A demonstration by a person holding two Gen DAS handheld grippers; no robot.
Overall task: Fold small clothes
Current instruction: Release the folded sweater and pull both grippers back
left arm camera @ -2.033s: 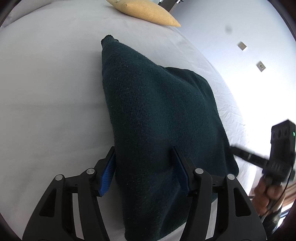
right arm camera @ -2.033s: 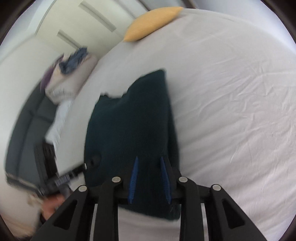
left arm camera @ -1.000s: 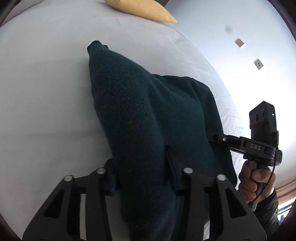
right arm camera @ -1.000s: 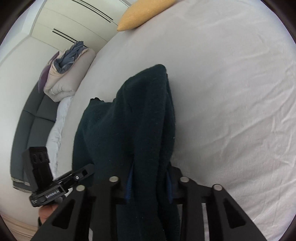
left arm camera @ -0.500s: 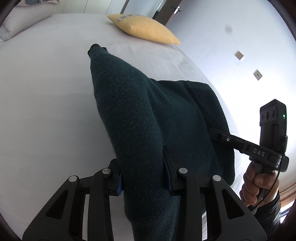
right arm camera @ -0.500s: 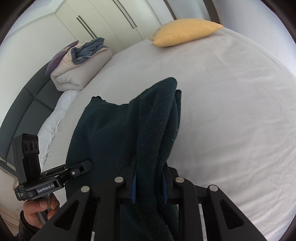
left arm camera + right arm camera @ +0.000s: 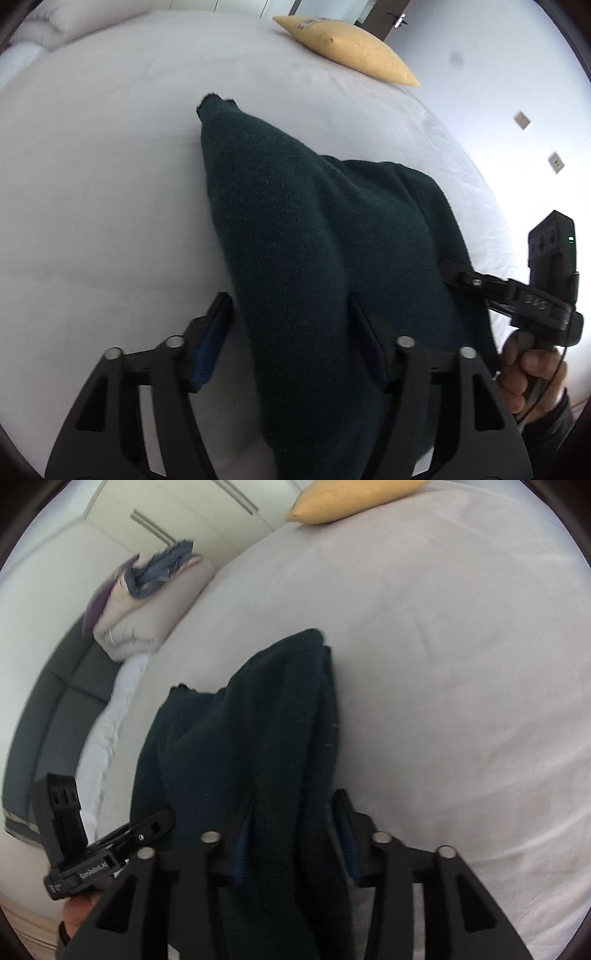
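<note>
The dark green knit garment lies bunched on the white bed, its near end between the wide-spread jaws of the left gripper and the narrower, parted jaws of the right gripper.

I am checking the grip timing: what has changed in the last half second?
The left gripper has opened and let go of the dark green sweater. The right gripper has also widened; the cloth hangs between its fingers. The sweater stays on the white bed, the yellow pillow unmoved.
</note>
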